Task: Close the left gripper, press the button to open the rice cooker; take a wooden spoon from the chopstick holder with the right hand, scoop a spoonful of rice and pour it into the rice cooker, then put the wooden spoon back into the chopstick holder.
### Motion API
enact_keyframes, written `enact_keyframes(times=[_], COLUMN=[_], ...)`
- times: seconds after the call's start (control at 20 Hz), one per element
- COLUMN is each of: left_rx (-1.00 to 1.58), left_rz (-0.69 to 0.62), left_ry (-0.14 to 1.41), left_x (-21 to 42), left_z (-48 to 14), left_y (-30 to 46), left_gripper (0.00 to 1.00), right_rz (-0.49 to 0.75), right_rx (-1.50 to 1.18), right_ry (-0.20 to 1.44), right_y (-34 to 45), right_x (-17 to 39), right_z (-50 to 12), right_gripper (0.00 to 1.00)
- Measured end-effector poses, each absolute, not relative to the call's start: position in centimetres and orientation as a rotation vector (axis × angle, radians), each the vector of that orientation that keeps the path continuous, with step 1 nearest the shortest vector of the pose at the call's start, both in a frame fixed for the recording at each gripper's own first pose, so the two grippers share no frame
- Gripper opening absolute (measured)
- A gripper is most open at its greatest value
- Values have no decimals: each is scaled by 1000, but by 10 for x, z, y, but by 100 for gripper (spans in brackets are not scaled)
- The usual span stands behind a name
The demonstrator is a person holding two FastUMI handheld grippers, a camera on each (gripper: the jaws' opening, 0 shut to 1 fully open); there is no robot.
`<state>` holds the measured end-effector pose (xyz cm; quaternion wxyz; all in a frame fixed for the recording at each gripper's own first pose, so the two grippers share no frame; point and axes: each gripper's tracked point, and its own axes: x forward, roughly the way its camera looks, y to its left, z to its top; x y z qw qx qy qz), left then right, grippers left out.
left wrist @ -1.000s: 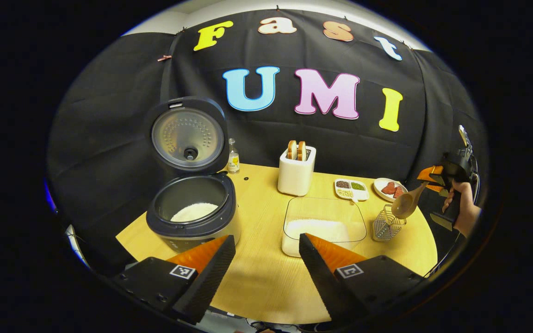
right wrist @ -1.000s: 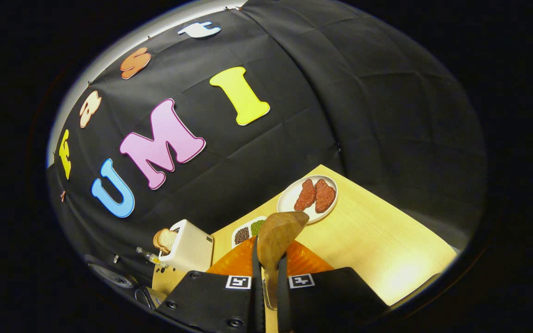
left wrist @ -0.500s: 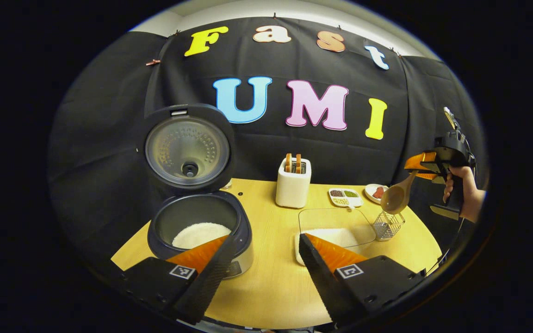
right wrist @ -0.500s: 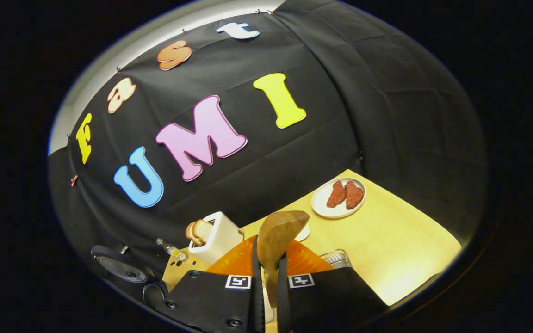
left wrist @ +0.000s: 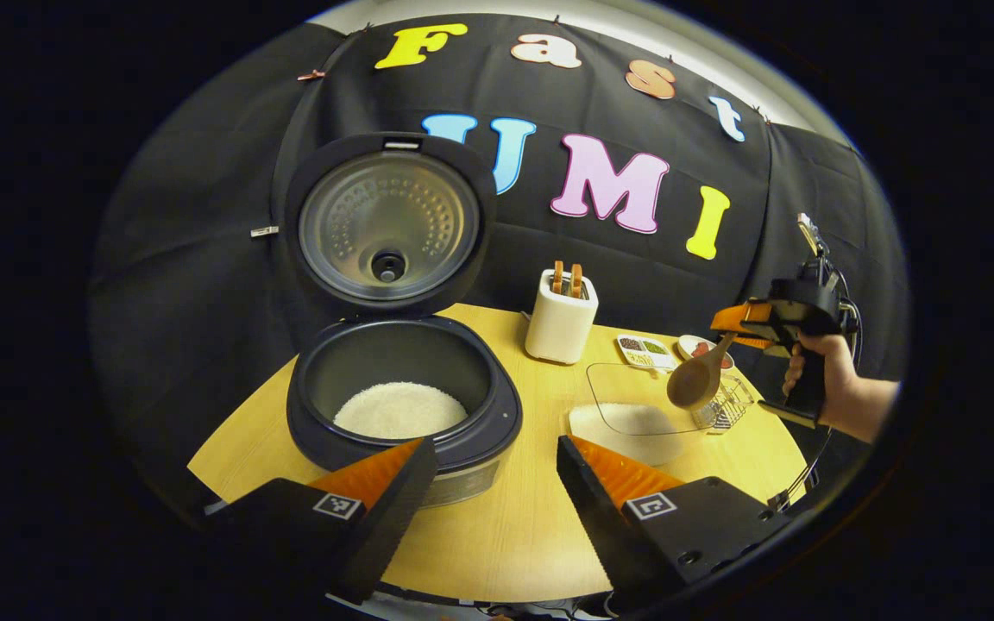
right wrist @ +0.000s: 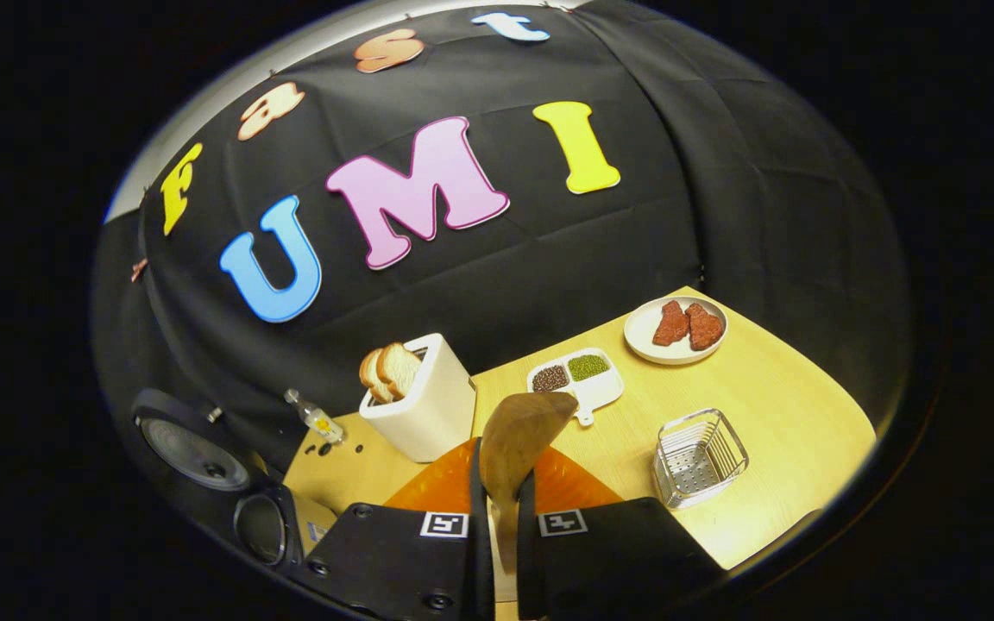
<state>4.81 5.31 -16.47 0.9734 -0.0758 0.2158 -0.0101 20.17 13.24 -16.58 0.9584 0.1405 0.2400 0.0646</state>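
The spoon is up in the air, handle pinched tight between the two fingers of the right gripper, bowl sticking out ahead. From the left gripper view, that spoon hangs bowl-down over the far edge of the glass dish with rice in it, just beside the wire holder; a hand grips the tool's handle. The left gripper sits low over the near table edge, fingers spread wide, holding nothing. Between and beyond them: the cooker, lid standing upright, white rice in the pot.

On the yellow table, the holder stands empty to the right of the spoon, with a toaster holding bread, a divided dish, a plate and a small bottle behind. Black cloth backs it all.

Compared with half a second ago, the right gripper has swung left toward the glass dish, and its view now takes in the whole holder; the left camera has closed in on the cooker.
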Motion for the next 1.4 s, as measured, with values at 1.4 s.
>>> enact_keyframes(times=[1.4], left_rx=[-247], left_rz=[18], left_ry=[481], left_x=[12], left_z=[-200], left_y=[77], left_gripper=[96], right_rz=[137], right_rx=[505], right_ry=[699], right_y=[226], right_x=[151], right_z=[-254], right_gripper=[15])
